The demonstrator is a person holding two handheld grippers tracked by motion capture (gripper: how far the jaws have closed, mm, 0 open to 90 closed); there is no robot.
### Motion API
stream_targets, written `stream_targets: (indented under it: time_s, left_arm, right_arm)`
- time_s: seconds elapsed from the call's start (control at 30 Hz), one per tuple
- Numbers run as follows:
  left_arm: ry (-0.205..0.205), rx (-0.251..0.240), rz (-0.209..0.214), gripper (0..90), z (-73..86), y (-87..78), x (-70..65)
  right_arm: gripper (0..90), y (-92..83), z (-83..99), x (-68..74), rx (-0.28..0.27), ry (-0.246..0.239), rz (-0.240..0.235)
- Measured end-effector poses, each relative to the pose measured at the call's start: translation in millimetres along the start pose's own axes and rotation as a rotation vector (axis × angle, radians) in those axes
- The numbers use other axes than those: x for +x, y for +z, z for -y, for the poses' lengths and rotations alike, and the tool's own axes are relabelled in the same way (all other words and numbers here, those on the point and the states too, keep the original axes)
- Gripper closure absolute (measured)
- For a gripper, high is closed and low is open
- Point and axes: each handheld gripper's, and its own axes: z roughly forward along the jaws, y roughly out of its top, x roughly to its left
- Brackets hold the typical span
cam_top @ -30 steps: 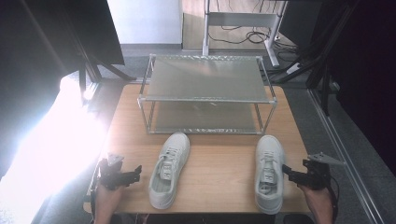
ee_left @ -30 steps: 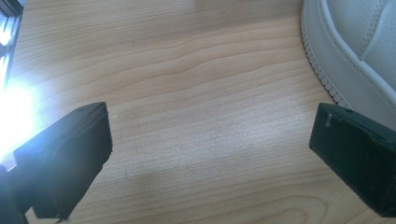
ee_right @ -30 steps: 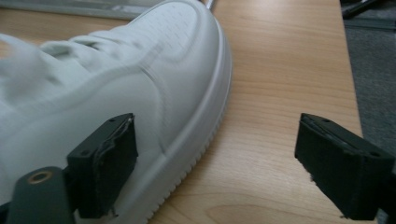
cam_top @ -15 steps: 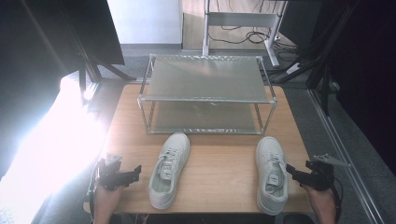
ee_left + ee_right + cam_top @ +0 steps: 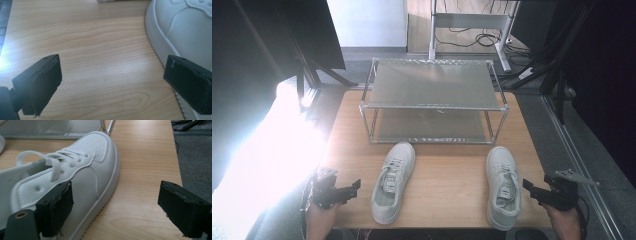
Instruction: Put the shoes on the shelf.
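Two white sneakers lie on the wooden table [image 5: 447,182], toes toward the rack. My left gripper [image 5: 352,189] is near the front left edge, open, a short way left of the left sneaker [image 5: 393,182]. In the left gripper view its jaws [image 5: 112,75] stand wide over bare wood, with that sneaker's side [image 5: 175,30] beside the right jaw. My right gripper [image 5: 528,186] is open just right of the right sneaker [image 5: 502,185]. In the right gripper view [image 5: 115,197] its left jaw is in front of that sneaker's side [image 5: 82,170] and its right jaw is over the table's edge.
A two-shelf metal rack [image 5: 432,85] stands at the back of the table, both shelves bare; its lower corner post [image 5: 107,126] is just beyond the right sneaker's toe. Strong glare washes out the left side. Floor and cables lie past the table's right edge.
The right gripper has drawn back slightly from the right sneaker toward the near right corner. The left gripper and both sneakers have stayed where they were.
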Motion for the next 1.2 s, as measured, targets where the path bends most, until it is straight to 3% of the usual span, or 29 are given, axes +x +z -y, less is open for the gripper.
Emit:
stream_targets:
  time_s: [0.13, 0.2, 0.57, 0.8, 1.03, 1.2]
  left_arm:
    - [0.009, -0.005, 0.005, 2.6, -1.2, -6.4, -6.3]
    - [0.035, 0.000, 0.010, 2.6, -2.6, -12.2, -15.1]
    - [0.092, -0.016, 0.083, 2.6, -17.4, -27.8, -41.7]
    - [0.134, 0.027, 0.096, 3.4, -24.2, -8.4, -63.9]
    - [0.156, 0.069, 0.074, 8.0, -29.0, 16.8, -74.3]
    - [0.143, 0.083, 0.065, 14.1, -32.0, 26.6, -73.9]
  right_arm:
    - [13.6, -7.3, 1.8, 5.3, 0.009, -0.002, -0.018]
    - [13.5, -11.0, 2.6, 7.9, 0.011, -0.016, -0.015]
    - [13.2, -24.1, -1.4, 28.9, 0.004, -0.045, -0.065]
    - [13.4, -11.6, -2.1, 40.5, 0.058, -0.050, -0.064]
    - [14.2, 3.7, -2.5, 44.7, 0.110, -0.050, -0.042]
    - [26.8, 12.8, -3.1, 52.3, 0.143, -0.068, -0.016]
